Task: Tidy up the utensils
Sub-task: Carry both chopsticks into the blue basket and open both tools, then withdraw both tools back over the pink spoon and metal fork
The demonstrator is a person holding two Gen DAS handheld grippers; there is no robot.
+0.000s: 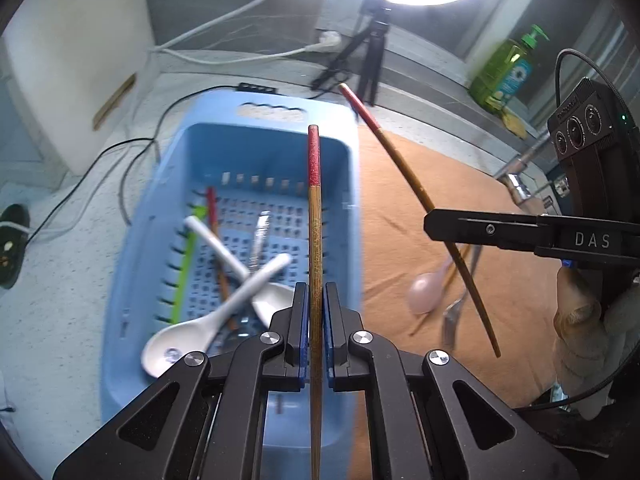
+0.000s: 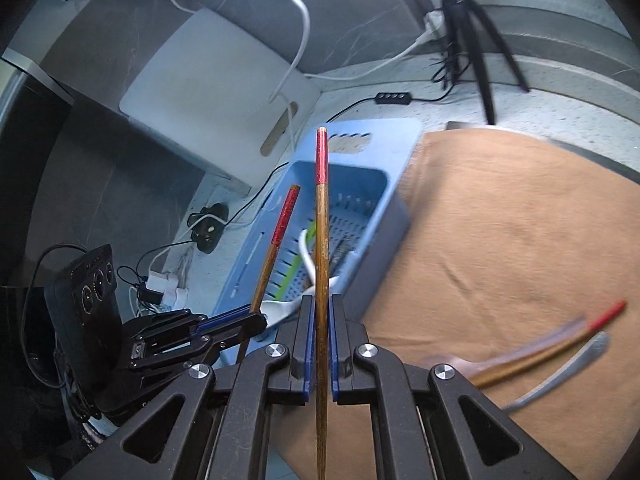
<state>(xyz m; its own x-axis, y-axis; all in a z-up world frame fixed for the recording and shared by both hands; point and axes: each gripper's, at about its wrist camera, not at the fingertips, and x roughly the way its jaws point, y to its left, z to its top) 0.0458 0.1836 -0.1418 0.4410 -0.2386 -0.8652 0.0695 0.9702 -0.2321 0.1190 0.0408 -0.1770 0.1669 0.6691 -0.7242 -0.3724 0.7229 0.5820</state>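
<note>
Now both clamped shut, left gripper (image 1: 316, 336) on one chopstick (image 1: 314, 216), right gripper (image 2: 320, 344) on another chopstick (image 2: 321, 240); red ends far, aligned lengthwise over blue basket (image 1: 140, 240), left nearer it, directly above.

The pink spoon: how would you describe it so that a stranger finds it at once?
Look at the brown cloth to the right of the blue basket. On it, beside a metal fork and a red-tipped chopstick, lies the pink spoon. It is the only pale pink, translucent utensil; the white spoons are all in the basket.
</note>
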